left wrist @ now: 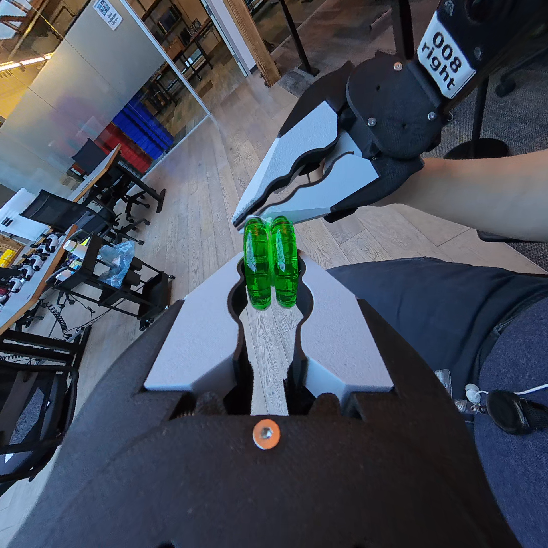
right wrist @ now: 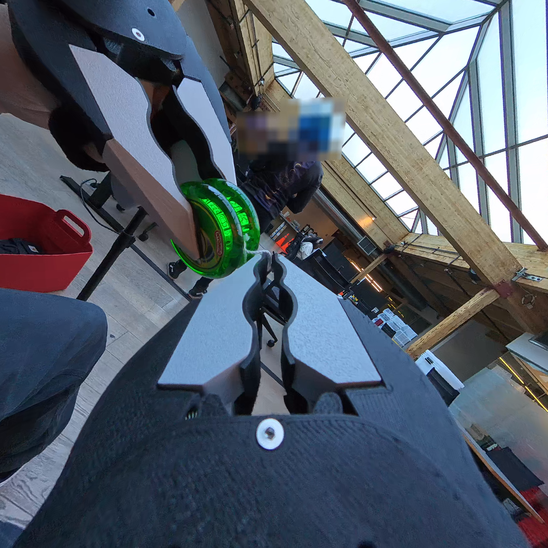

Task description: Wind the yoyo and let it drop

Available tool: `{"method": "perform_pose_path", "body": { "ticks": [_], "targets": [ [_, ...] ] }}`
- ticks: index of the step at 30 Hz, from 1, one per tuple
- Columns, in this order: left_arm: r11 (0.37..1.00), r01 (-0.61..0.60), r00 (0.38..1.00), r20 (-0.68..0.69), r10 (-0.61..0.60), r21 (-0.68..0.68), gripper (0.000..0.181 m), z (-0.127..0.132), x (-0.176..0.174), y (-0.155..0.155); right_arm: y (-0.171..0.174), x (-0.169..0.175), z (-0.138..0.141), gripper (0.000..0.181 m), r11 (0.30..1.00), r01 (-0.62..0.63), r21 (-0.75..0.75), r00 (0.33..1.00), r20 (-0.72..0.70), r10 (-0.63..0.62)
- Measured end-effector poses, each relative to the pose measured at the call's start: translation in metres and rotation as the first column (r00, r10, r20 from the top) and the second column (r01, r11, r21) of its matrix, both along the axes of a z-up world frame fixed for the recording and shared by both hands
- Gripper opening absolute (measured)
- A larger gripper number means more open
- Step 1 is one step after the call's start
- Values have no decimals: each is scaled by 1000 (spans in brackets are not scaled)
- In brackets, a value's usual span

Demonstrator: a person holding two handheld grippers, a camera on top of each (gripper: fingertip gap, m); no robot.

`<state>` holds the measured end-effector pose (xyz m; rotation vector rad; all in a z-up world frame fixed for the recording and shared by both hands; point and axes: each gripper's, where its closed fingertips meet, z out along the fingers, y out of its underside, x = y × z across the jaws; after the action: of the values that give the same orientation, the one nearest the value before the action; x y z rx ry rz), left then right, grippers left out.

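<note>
String [right wrist: 261, 253] pinched by right gripper [right wrist: 268, 259] shows only rightward.

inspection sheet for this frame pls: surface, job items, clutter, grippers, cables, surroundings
Surface: no worktable under the job; wood plank floor below.
Job's things: green yoyo held in the air, rims toward the left camera; white string runs from its groove to the right gripper.
Clutter: red bin on the floor; cart with plastic bags.
Grippers: left gripper shut on the yoyo's two sides; right gripper shut on the string, tips beside the yoyo.
Cables: coiled cord on the floor by the desks.
Surroundings: office chairs, glass partition, timber beams under a skylight, a person standing in the background.
</note>
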<state>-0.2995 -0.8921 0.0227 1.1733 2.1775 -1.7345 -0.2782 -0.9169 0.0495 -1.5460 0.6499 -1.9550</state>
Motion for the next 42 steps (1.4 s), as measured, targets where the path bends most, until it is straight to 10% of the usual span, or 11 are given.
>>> {"method": "perform_pose_path", "body": {
  "ticks": [42],
  "targets": [
    [996,72,997,-35,-70,57,27,-10,-15,-2,-3,-23,26,0,970,-163,182,960,257,113]
  ]
}}
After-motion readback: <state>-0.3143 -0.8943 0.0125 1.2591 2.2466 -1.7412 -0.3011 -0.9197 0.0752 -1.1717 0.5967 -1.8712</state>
